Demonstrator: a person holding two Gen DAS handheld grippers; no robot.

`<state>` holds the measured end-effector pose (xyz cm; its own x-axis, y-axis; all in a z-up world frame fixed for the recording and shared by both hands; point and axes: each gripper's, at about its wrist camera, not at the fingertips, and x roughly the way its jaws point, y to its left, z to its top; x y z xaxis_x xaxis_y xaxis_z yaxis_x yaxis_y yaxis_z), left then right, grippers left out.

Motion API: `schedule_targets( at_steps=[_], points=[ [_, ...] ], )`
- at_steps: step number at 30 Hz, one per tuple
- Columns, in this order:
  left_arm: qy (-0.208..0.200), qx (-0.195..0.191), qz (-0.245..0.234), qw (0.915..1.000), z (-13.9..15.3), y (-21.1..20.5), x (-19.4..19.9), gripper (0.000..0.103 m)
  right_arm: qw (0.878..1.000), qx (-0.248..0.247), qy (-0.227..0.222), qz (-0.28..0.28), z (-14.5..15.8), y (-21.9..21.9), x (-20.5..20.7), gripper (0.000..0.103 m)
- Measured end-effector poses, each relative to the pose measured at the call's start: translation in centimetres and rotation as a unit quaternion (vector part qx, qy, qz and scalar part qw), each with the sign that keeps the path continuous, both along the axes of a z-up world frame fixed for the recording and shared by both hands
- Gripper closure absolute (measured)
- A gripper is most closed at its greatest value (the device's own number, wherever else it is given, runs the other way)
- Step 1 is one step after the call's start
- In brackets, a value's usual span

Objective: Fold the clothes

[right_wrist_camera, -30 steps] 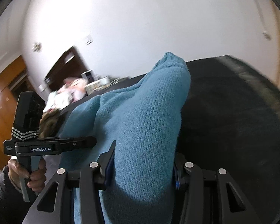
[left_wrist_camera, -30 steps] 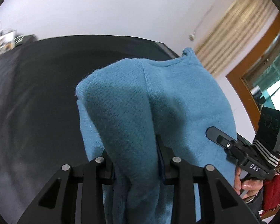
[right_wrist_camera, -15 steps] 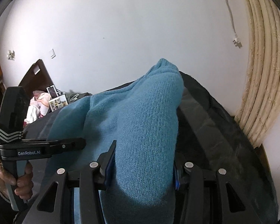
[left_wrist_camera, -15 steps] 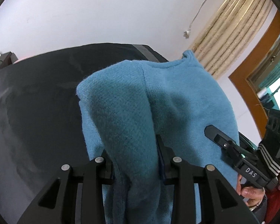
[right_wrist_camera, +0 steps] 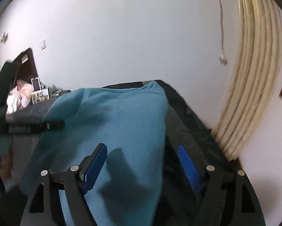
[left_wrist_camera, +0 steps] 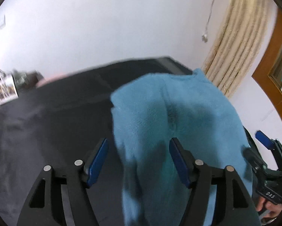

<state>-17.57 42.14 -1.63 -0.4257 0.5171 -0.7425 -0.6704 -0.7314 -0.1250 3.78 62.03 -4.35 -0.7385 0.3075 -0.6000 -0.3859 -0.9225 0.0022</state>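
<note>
A blue knitted sweater point(left_wrist_camera: 171, 116) lies bunched on a black table cover point(left_wrist_camera: 46, 120); it also shows in the right wrist view point(right_wrist_camera: 120, 120). My left gripper point(left_wrist_camera: 139, 150) is open, its blue pads apart, with the sweater's left edge lying between them. My right gripper point(right_wrist_camera: 142, 156) is open too, with the sweater's right edge between its pads. Neither grips the cloth. The right gripper shows at the right edge of the left wrist view point(left_wrist_camera: 263, 162), the left gripper at the left of the right wrist view point(right_wrist_camera: 33, 127).
Beige curtains point(right_wrist_camera: 254, 79) hang at the table's far right corner. Framed photos point(left_wrist_camera: 3, 90) and a pile of clothes point(right_wrist_camera: 18, 98) sit at the far left. A wooden door frame point(left_wrist_camera: 272, 79) is on the right. A white wall is behind.
Both grippers have opened and let go of the sweater, which has dropped onto the table cover. Both views have tilted and moved slightly.
</note>
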Motion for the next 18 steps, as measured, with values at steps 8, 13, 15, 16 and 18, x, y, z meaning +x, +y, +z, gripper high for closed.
schedule_targets(
  at_steps=[8, 13, 15, 16, 18],
  points=[
    [0.072, -0.014, -0.084, 0.9938, 0.4, -0.8, 7.9, 0.025, 0.999, 0.000, -0.037, -0.015, -0.7, -2.4, 6.5, 0.021],
    [0.074, -0.070, -0.064, 0.9927, -2.7, 0.6, 7.7, 0.025, 0.997, 0.009, -0.066, -0.029, -1.4, -2.5, 6.6, 0.021],
    [0.062, -0.078, -0.055, 0.9935, -3.8, 0.5, 6.8, 0.024, 0.996, 0.008, -0.084, -0.035, -2.2, -2.3, 5.7, 0.021],
    [0.057, -0.074, -0.055, 0.9941, -4.0, 0.3, 6.5, 0.023, 0.995, 0.008, -0.092, -0.038, -2.5, -2.1, 5.3, 0.021],
    [0.058, -0.074, -0.056, 0.9940, -4.1, 0.1, 6.3, 0.021, 0.993, 0.009, -0.106, -0.044, -3.2, -2.0, 4.5, 0.021]
  ],
)
